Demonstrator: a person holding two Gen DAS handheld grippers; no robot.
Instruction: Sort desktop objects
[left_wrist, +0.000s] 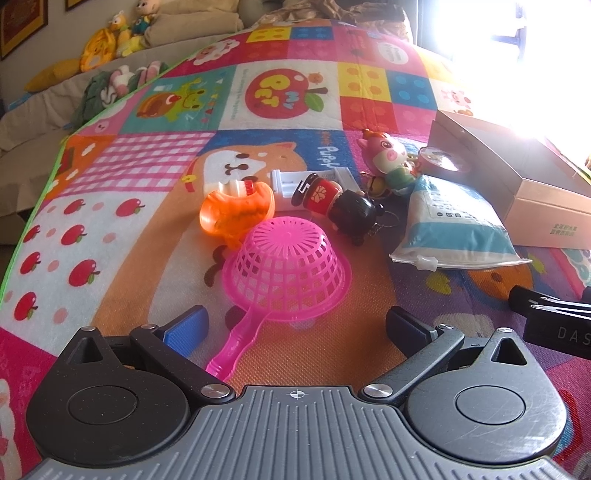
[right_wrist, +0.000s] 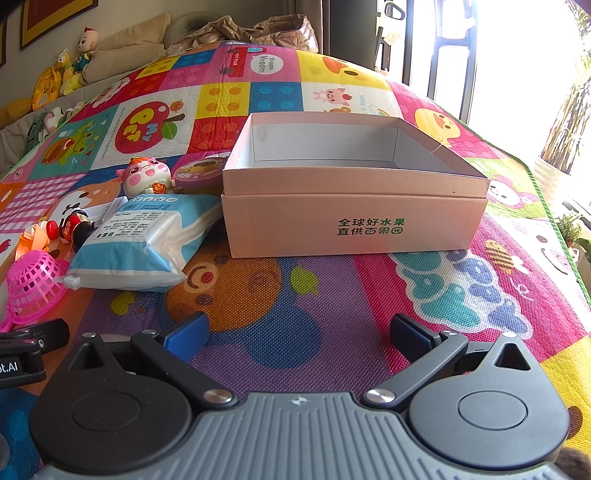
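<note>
Pink strainer (left_wrist: 286, 266) lies between left gripper's (left_wrist: 295, 326) wide-spread, empty fingers.

1. A bright patchwork play mat (right_wrist: 332, 295) printed with cartoon animals, apples and blocks covers the whole work surface; its edge is trimmed in green.
2. Past the mat's far left edge stands a beige sofa (left_wrist: 44, 107) with cushions (right_wrist: 122, 55).
3. Stuffed toys (left_wrist: 125, 29) sit along the sofa, with a yellow cushion (left_wrist: 51, 74) beside them.
4. Framed pictures (left_wrist: 22, 26) hang on the pale wall above.
5. Crumpled tan fabric (right_wrist: 258, 31) lies beyond the far edge.
6. At the far right, a window (right_wrist: 517, 55) with dark frames floods the scene with glare; a potted plant (right_wrist: 569, 225) stands below it
</note>
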